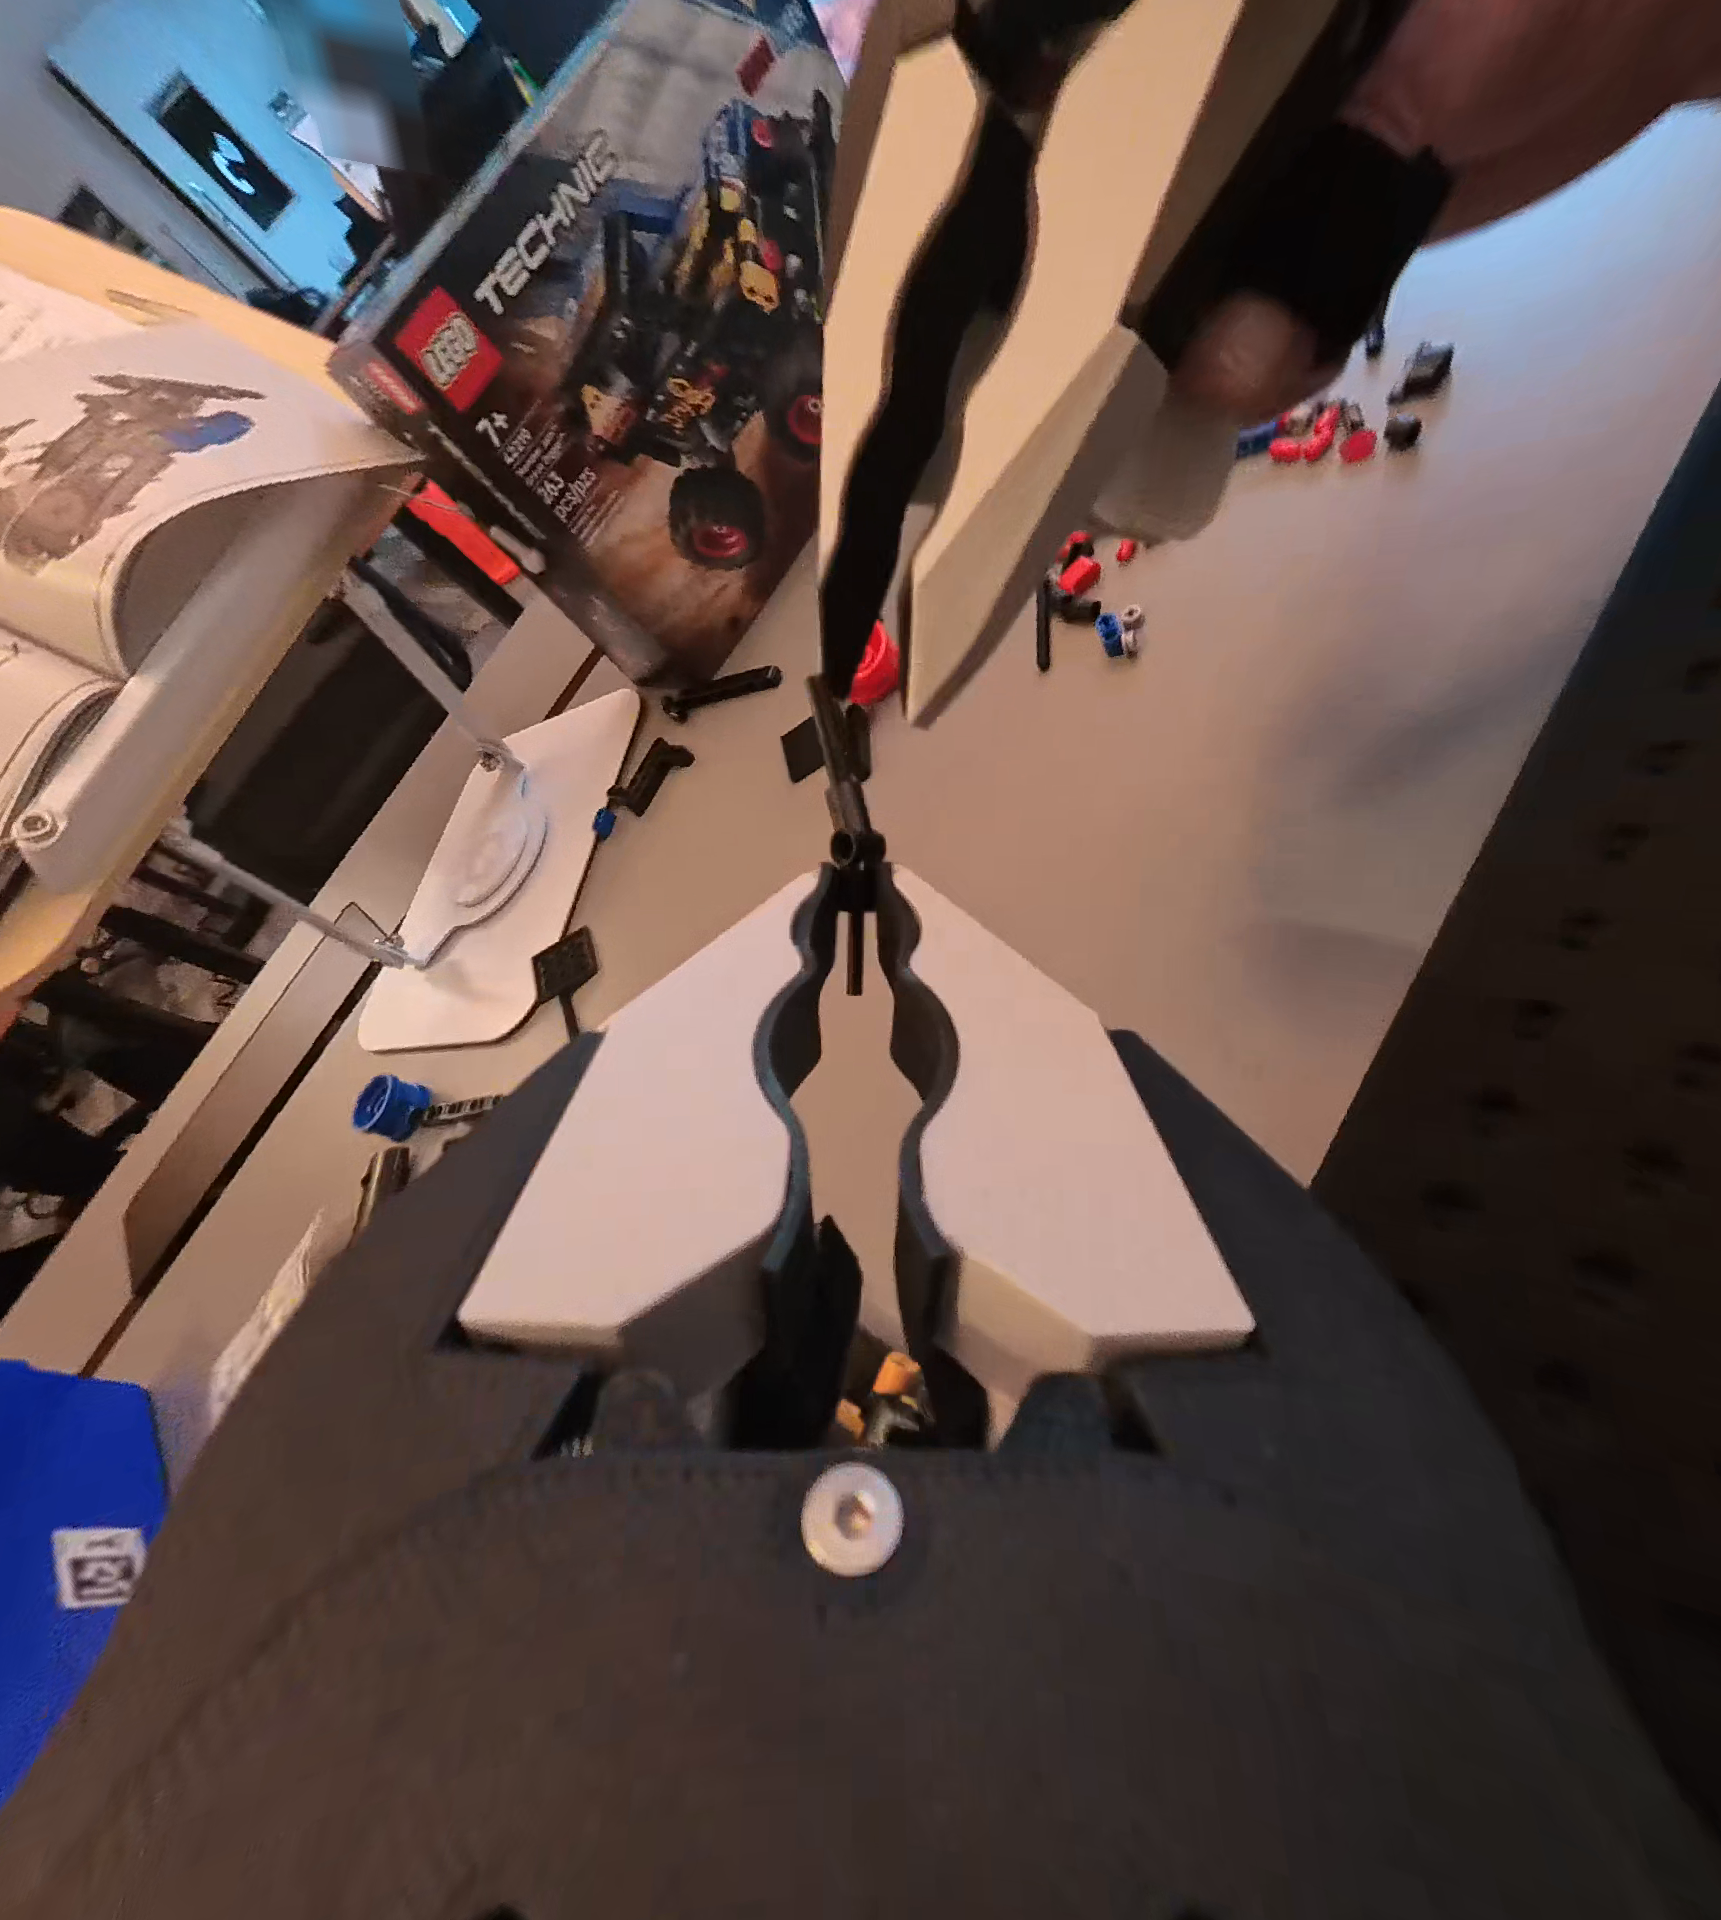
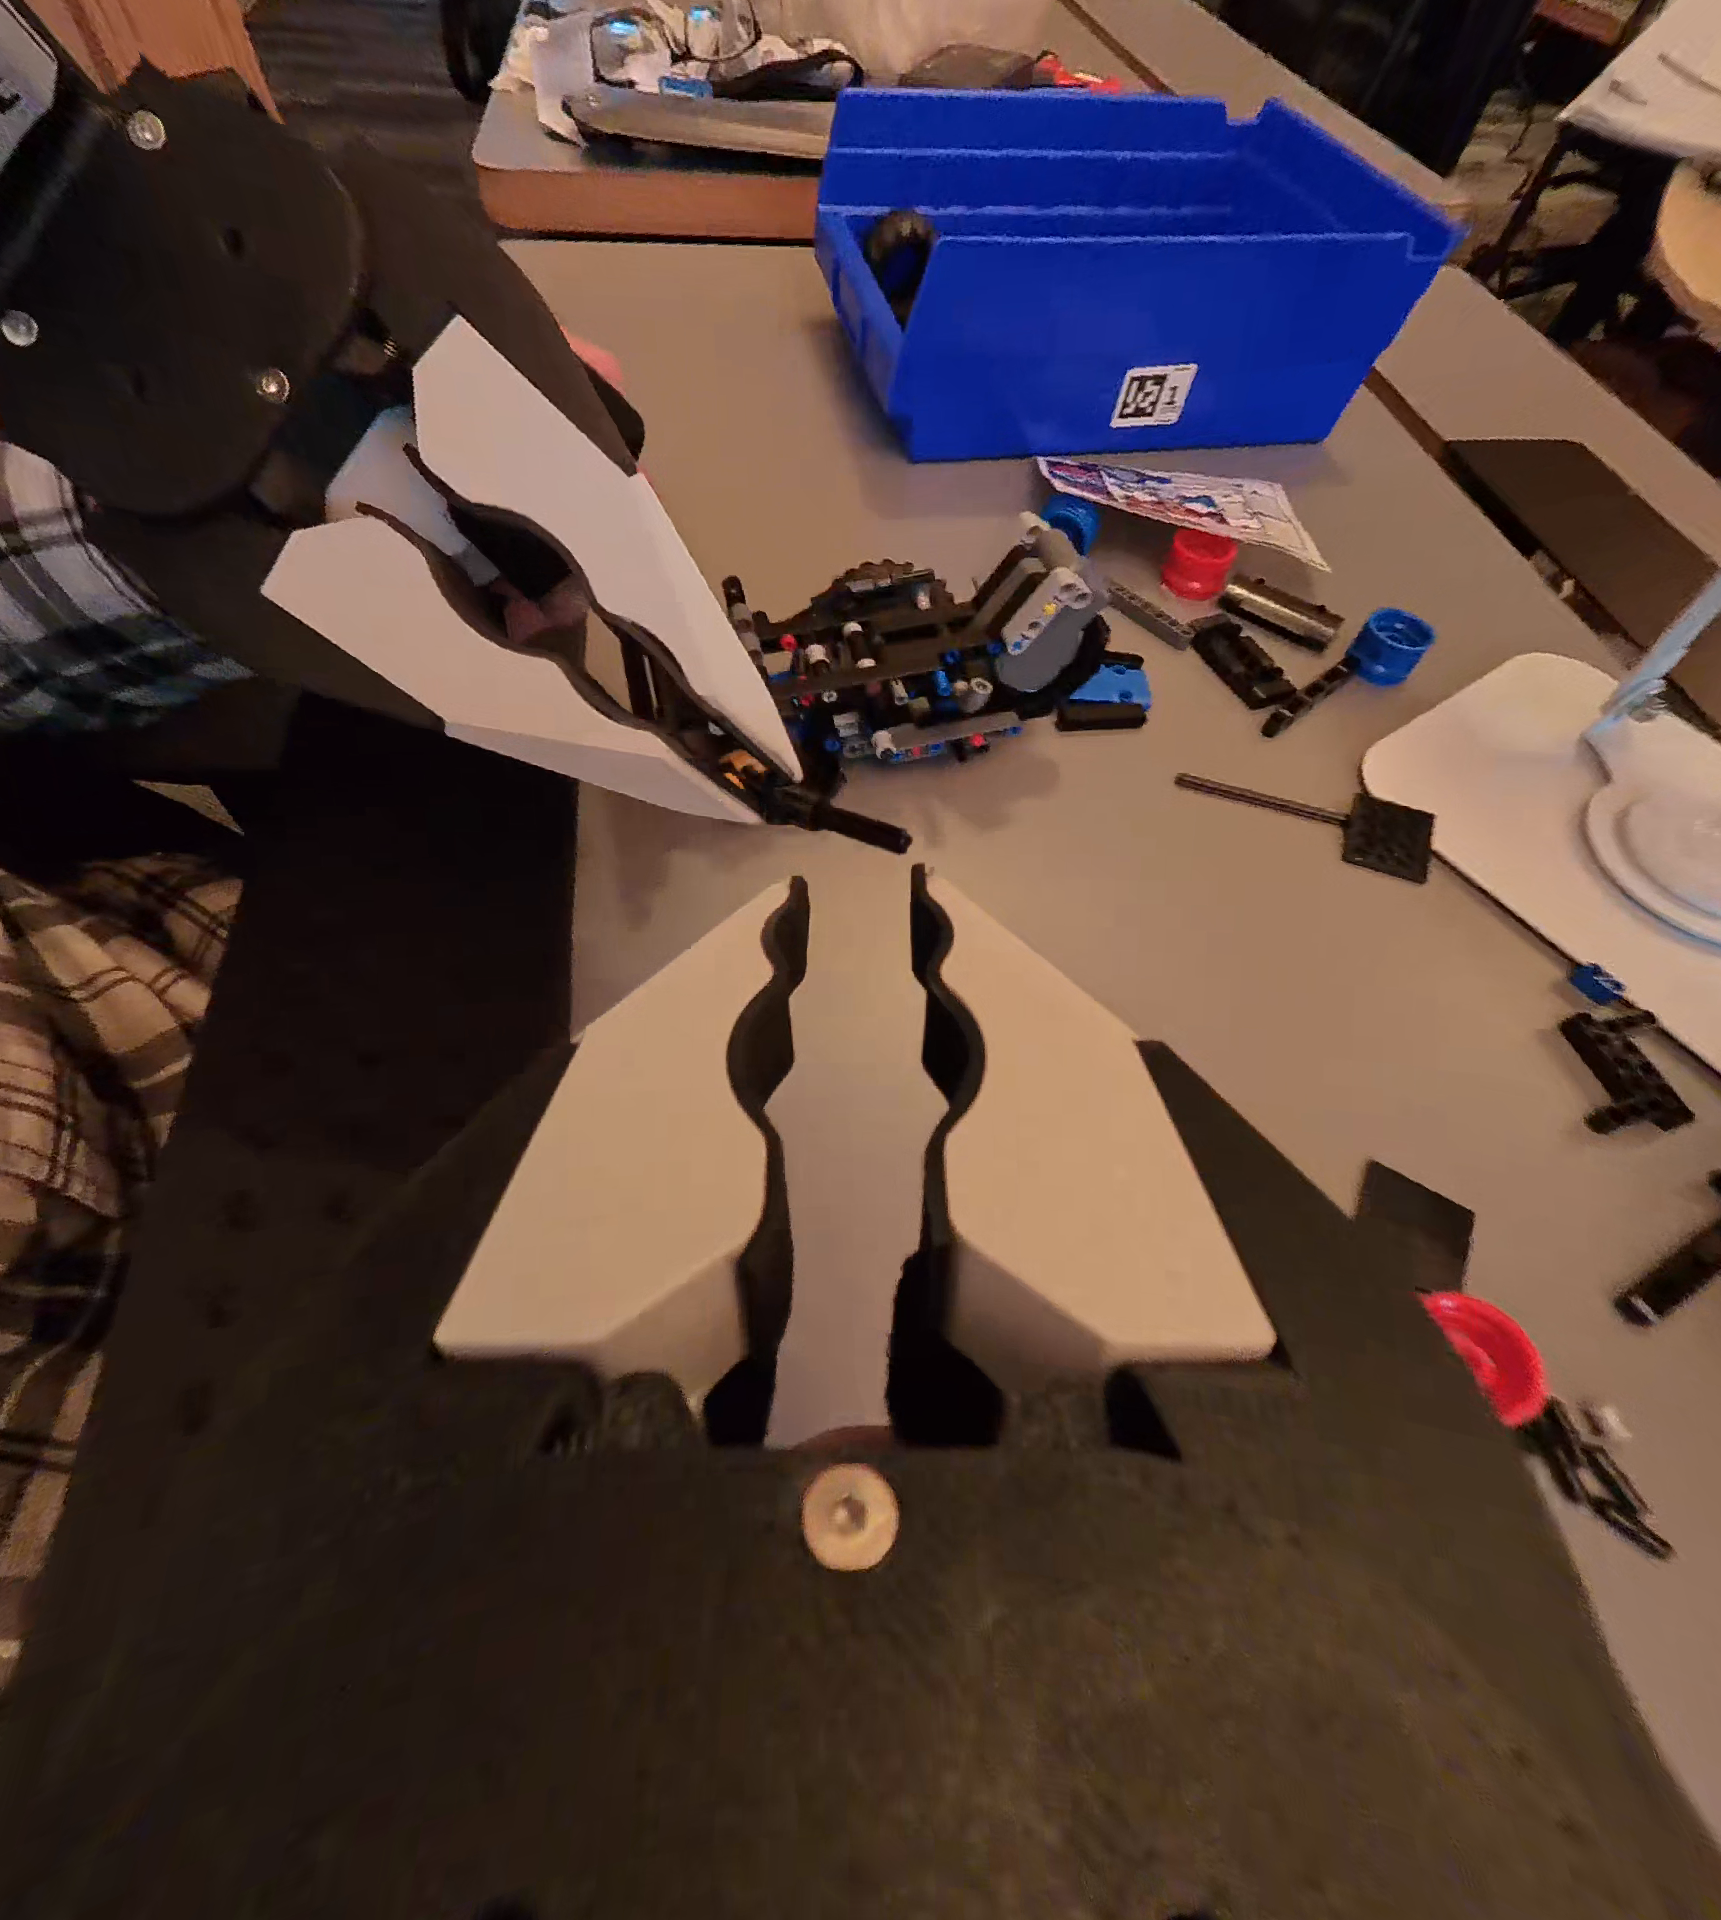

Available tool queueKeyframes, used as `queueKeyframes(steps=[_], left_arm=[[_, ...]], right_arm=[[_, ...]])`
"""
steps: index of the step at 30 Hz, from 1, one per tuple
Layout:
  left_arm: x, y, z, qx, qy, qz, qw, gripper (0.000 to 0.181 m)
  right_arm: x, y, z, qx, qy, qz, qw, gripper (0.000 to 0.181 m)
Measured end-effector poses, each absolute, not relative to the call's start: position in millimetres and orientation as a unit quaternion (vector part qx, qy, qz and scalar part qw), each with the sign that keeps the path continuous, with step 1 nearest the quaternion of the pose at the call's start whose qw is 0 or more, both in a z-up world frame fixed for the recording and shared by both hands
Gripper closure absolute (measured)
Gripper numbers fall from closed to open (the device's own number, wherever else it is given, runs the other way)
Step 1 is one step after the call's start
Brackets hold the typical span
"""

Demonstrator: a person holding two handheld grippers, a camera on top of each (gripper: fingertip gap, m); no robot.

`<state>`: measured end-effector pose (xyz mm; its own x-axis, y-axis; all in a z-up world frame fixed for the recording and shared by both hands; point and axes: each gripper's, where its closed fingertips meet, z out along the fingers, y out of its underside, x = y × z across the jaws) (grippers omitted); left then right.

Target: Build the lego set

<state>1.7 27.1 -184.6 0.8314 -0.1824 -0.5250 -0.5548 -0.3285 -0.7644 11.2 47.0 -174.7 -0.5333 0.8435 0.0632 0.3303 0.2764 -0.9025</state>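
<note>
The left gripper (image 1: 851, 883) has its white, wavy-edged fingers (image 1: 669, 1164) pinched on a small black pin-and-axle lego piece (image 1: 851, 831), held above the grey bench (image 1: 1095, 831); in the right wrist view the same piece (image 2: 835, 816) juts from those fingertips, just beyond the right gripper (image 2: 858, 883); the right gripper's fingers (image 2: 627, 1143) are spread with nothing between them, its tips close to the piece but apart from it. The part-built black, grey and blue lego chassis (image 2: 939, 655) lies on the bench at centre, beyond the left gripper; far behind it sits a blue plastic bin (image 2: 1126, 281) bearing a white square-code sticker; a printed sticker sheet (image 2: 1188, 504) lies near the bin. Loose black, red and blue pieces (image 2: 1282, 623) are scattered right of the chassis. In the left wrist view a printed lego box (image 1: 617, 395) stands at the far side; an open instruction booklet (image 1: 56, 416) rests on a white stand at left. Writing is present on box, booklet and stickers.
</note>
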Motion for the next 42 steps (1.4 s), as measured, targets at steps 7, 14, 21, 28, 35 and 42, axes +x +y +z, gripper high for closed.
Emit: queueKeyframes(steps=[7,14,21,28,35,42], left_arm=[[0.8,12.6,-166.8,-0.779,0.167,0.099,0.596,0.176],[-1.5,-2.8,-166.1,-0.76,0.136,0.111,0.625,0.176],[-13.2,-10.1,-165.6,-0.76,0.09,0.07,0.64,0.176],[-15.2,-16.0,-158.8,-0.743,0.056,-0.004,0.667,0.176],[-18.1,-16.6,-163.9,-0.753,0.096,0.073,0.647,0.176],[-19.5,-15.7,-165.6,-0.754,0.09,0.074,0.646,0.176]], right_arm=[[-0.8,8.9,-162.8,-0.391,-0.708,0.557,0.19,0.163],[-3.1,-13.1,-158.2,-0.371,-0.69,0.605,0.145,0.177],[-15.4,-16.1,-156.5,-0.372,-0.682,0.612,0.152,0.171],[-21.0,-23.7,-151.1,-0.365,-0.679,0.621,0.144,0.169],[-23.3,-28.0,-149.3,-0.368,-0.647,0.662,0.088,0.176],[-24.6,-26.3,-151.0,-0.372,-0.642,0.665,0.082,0.176]])
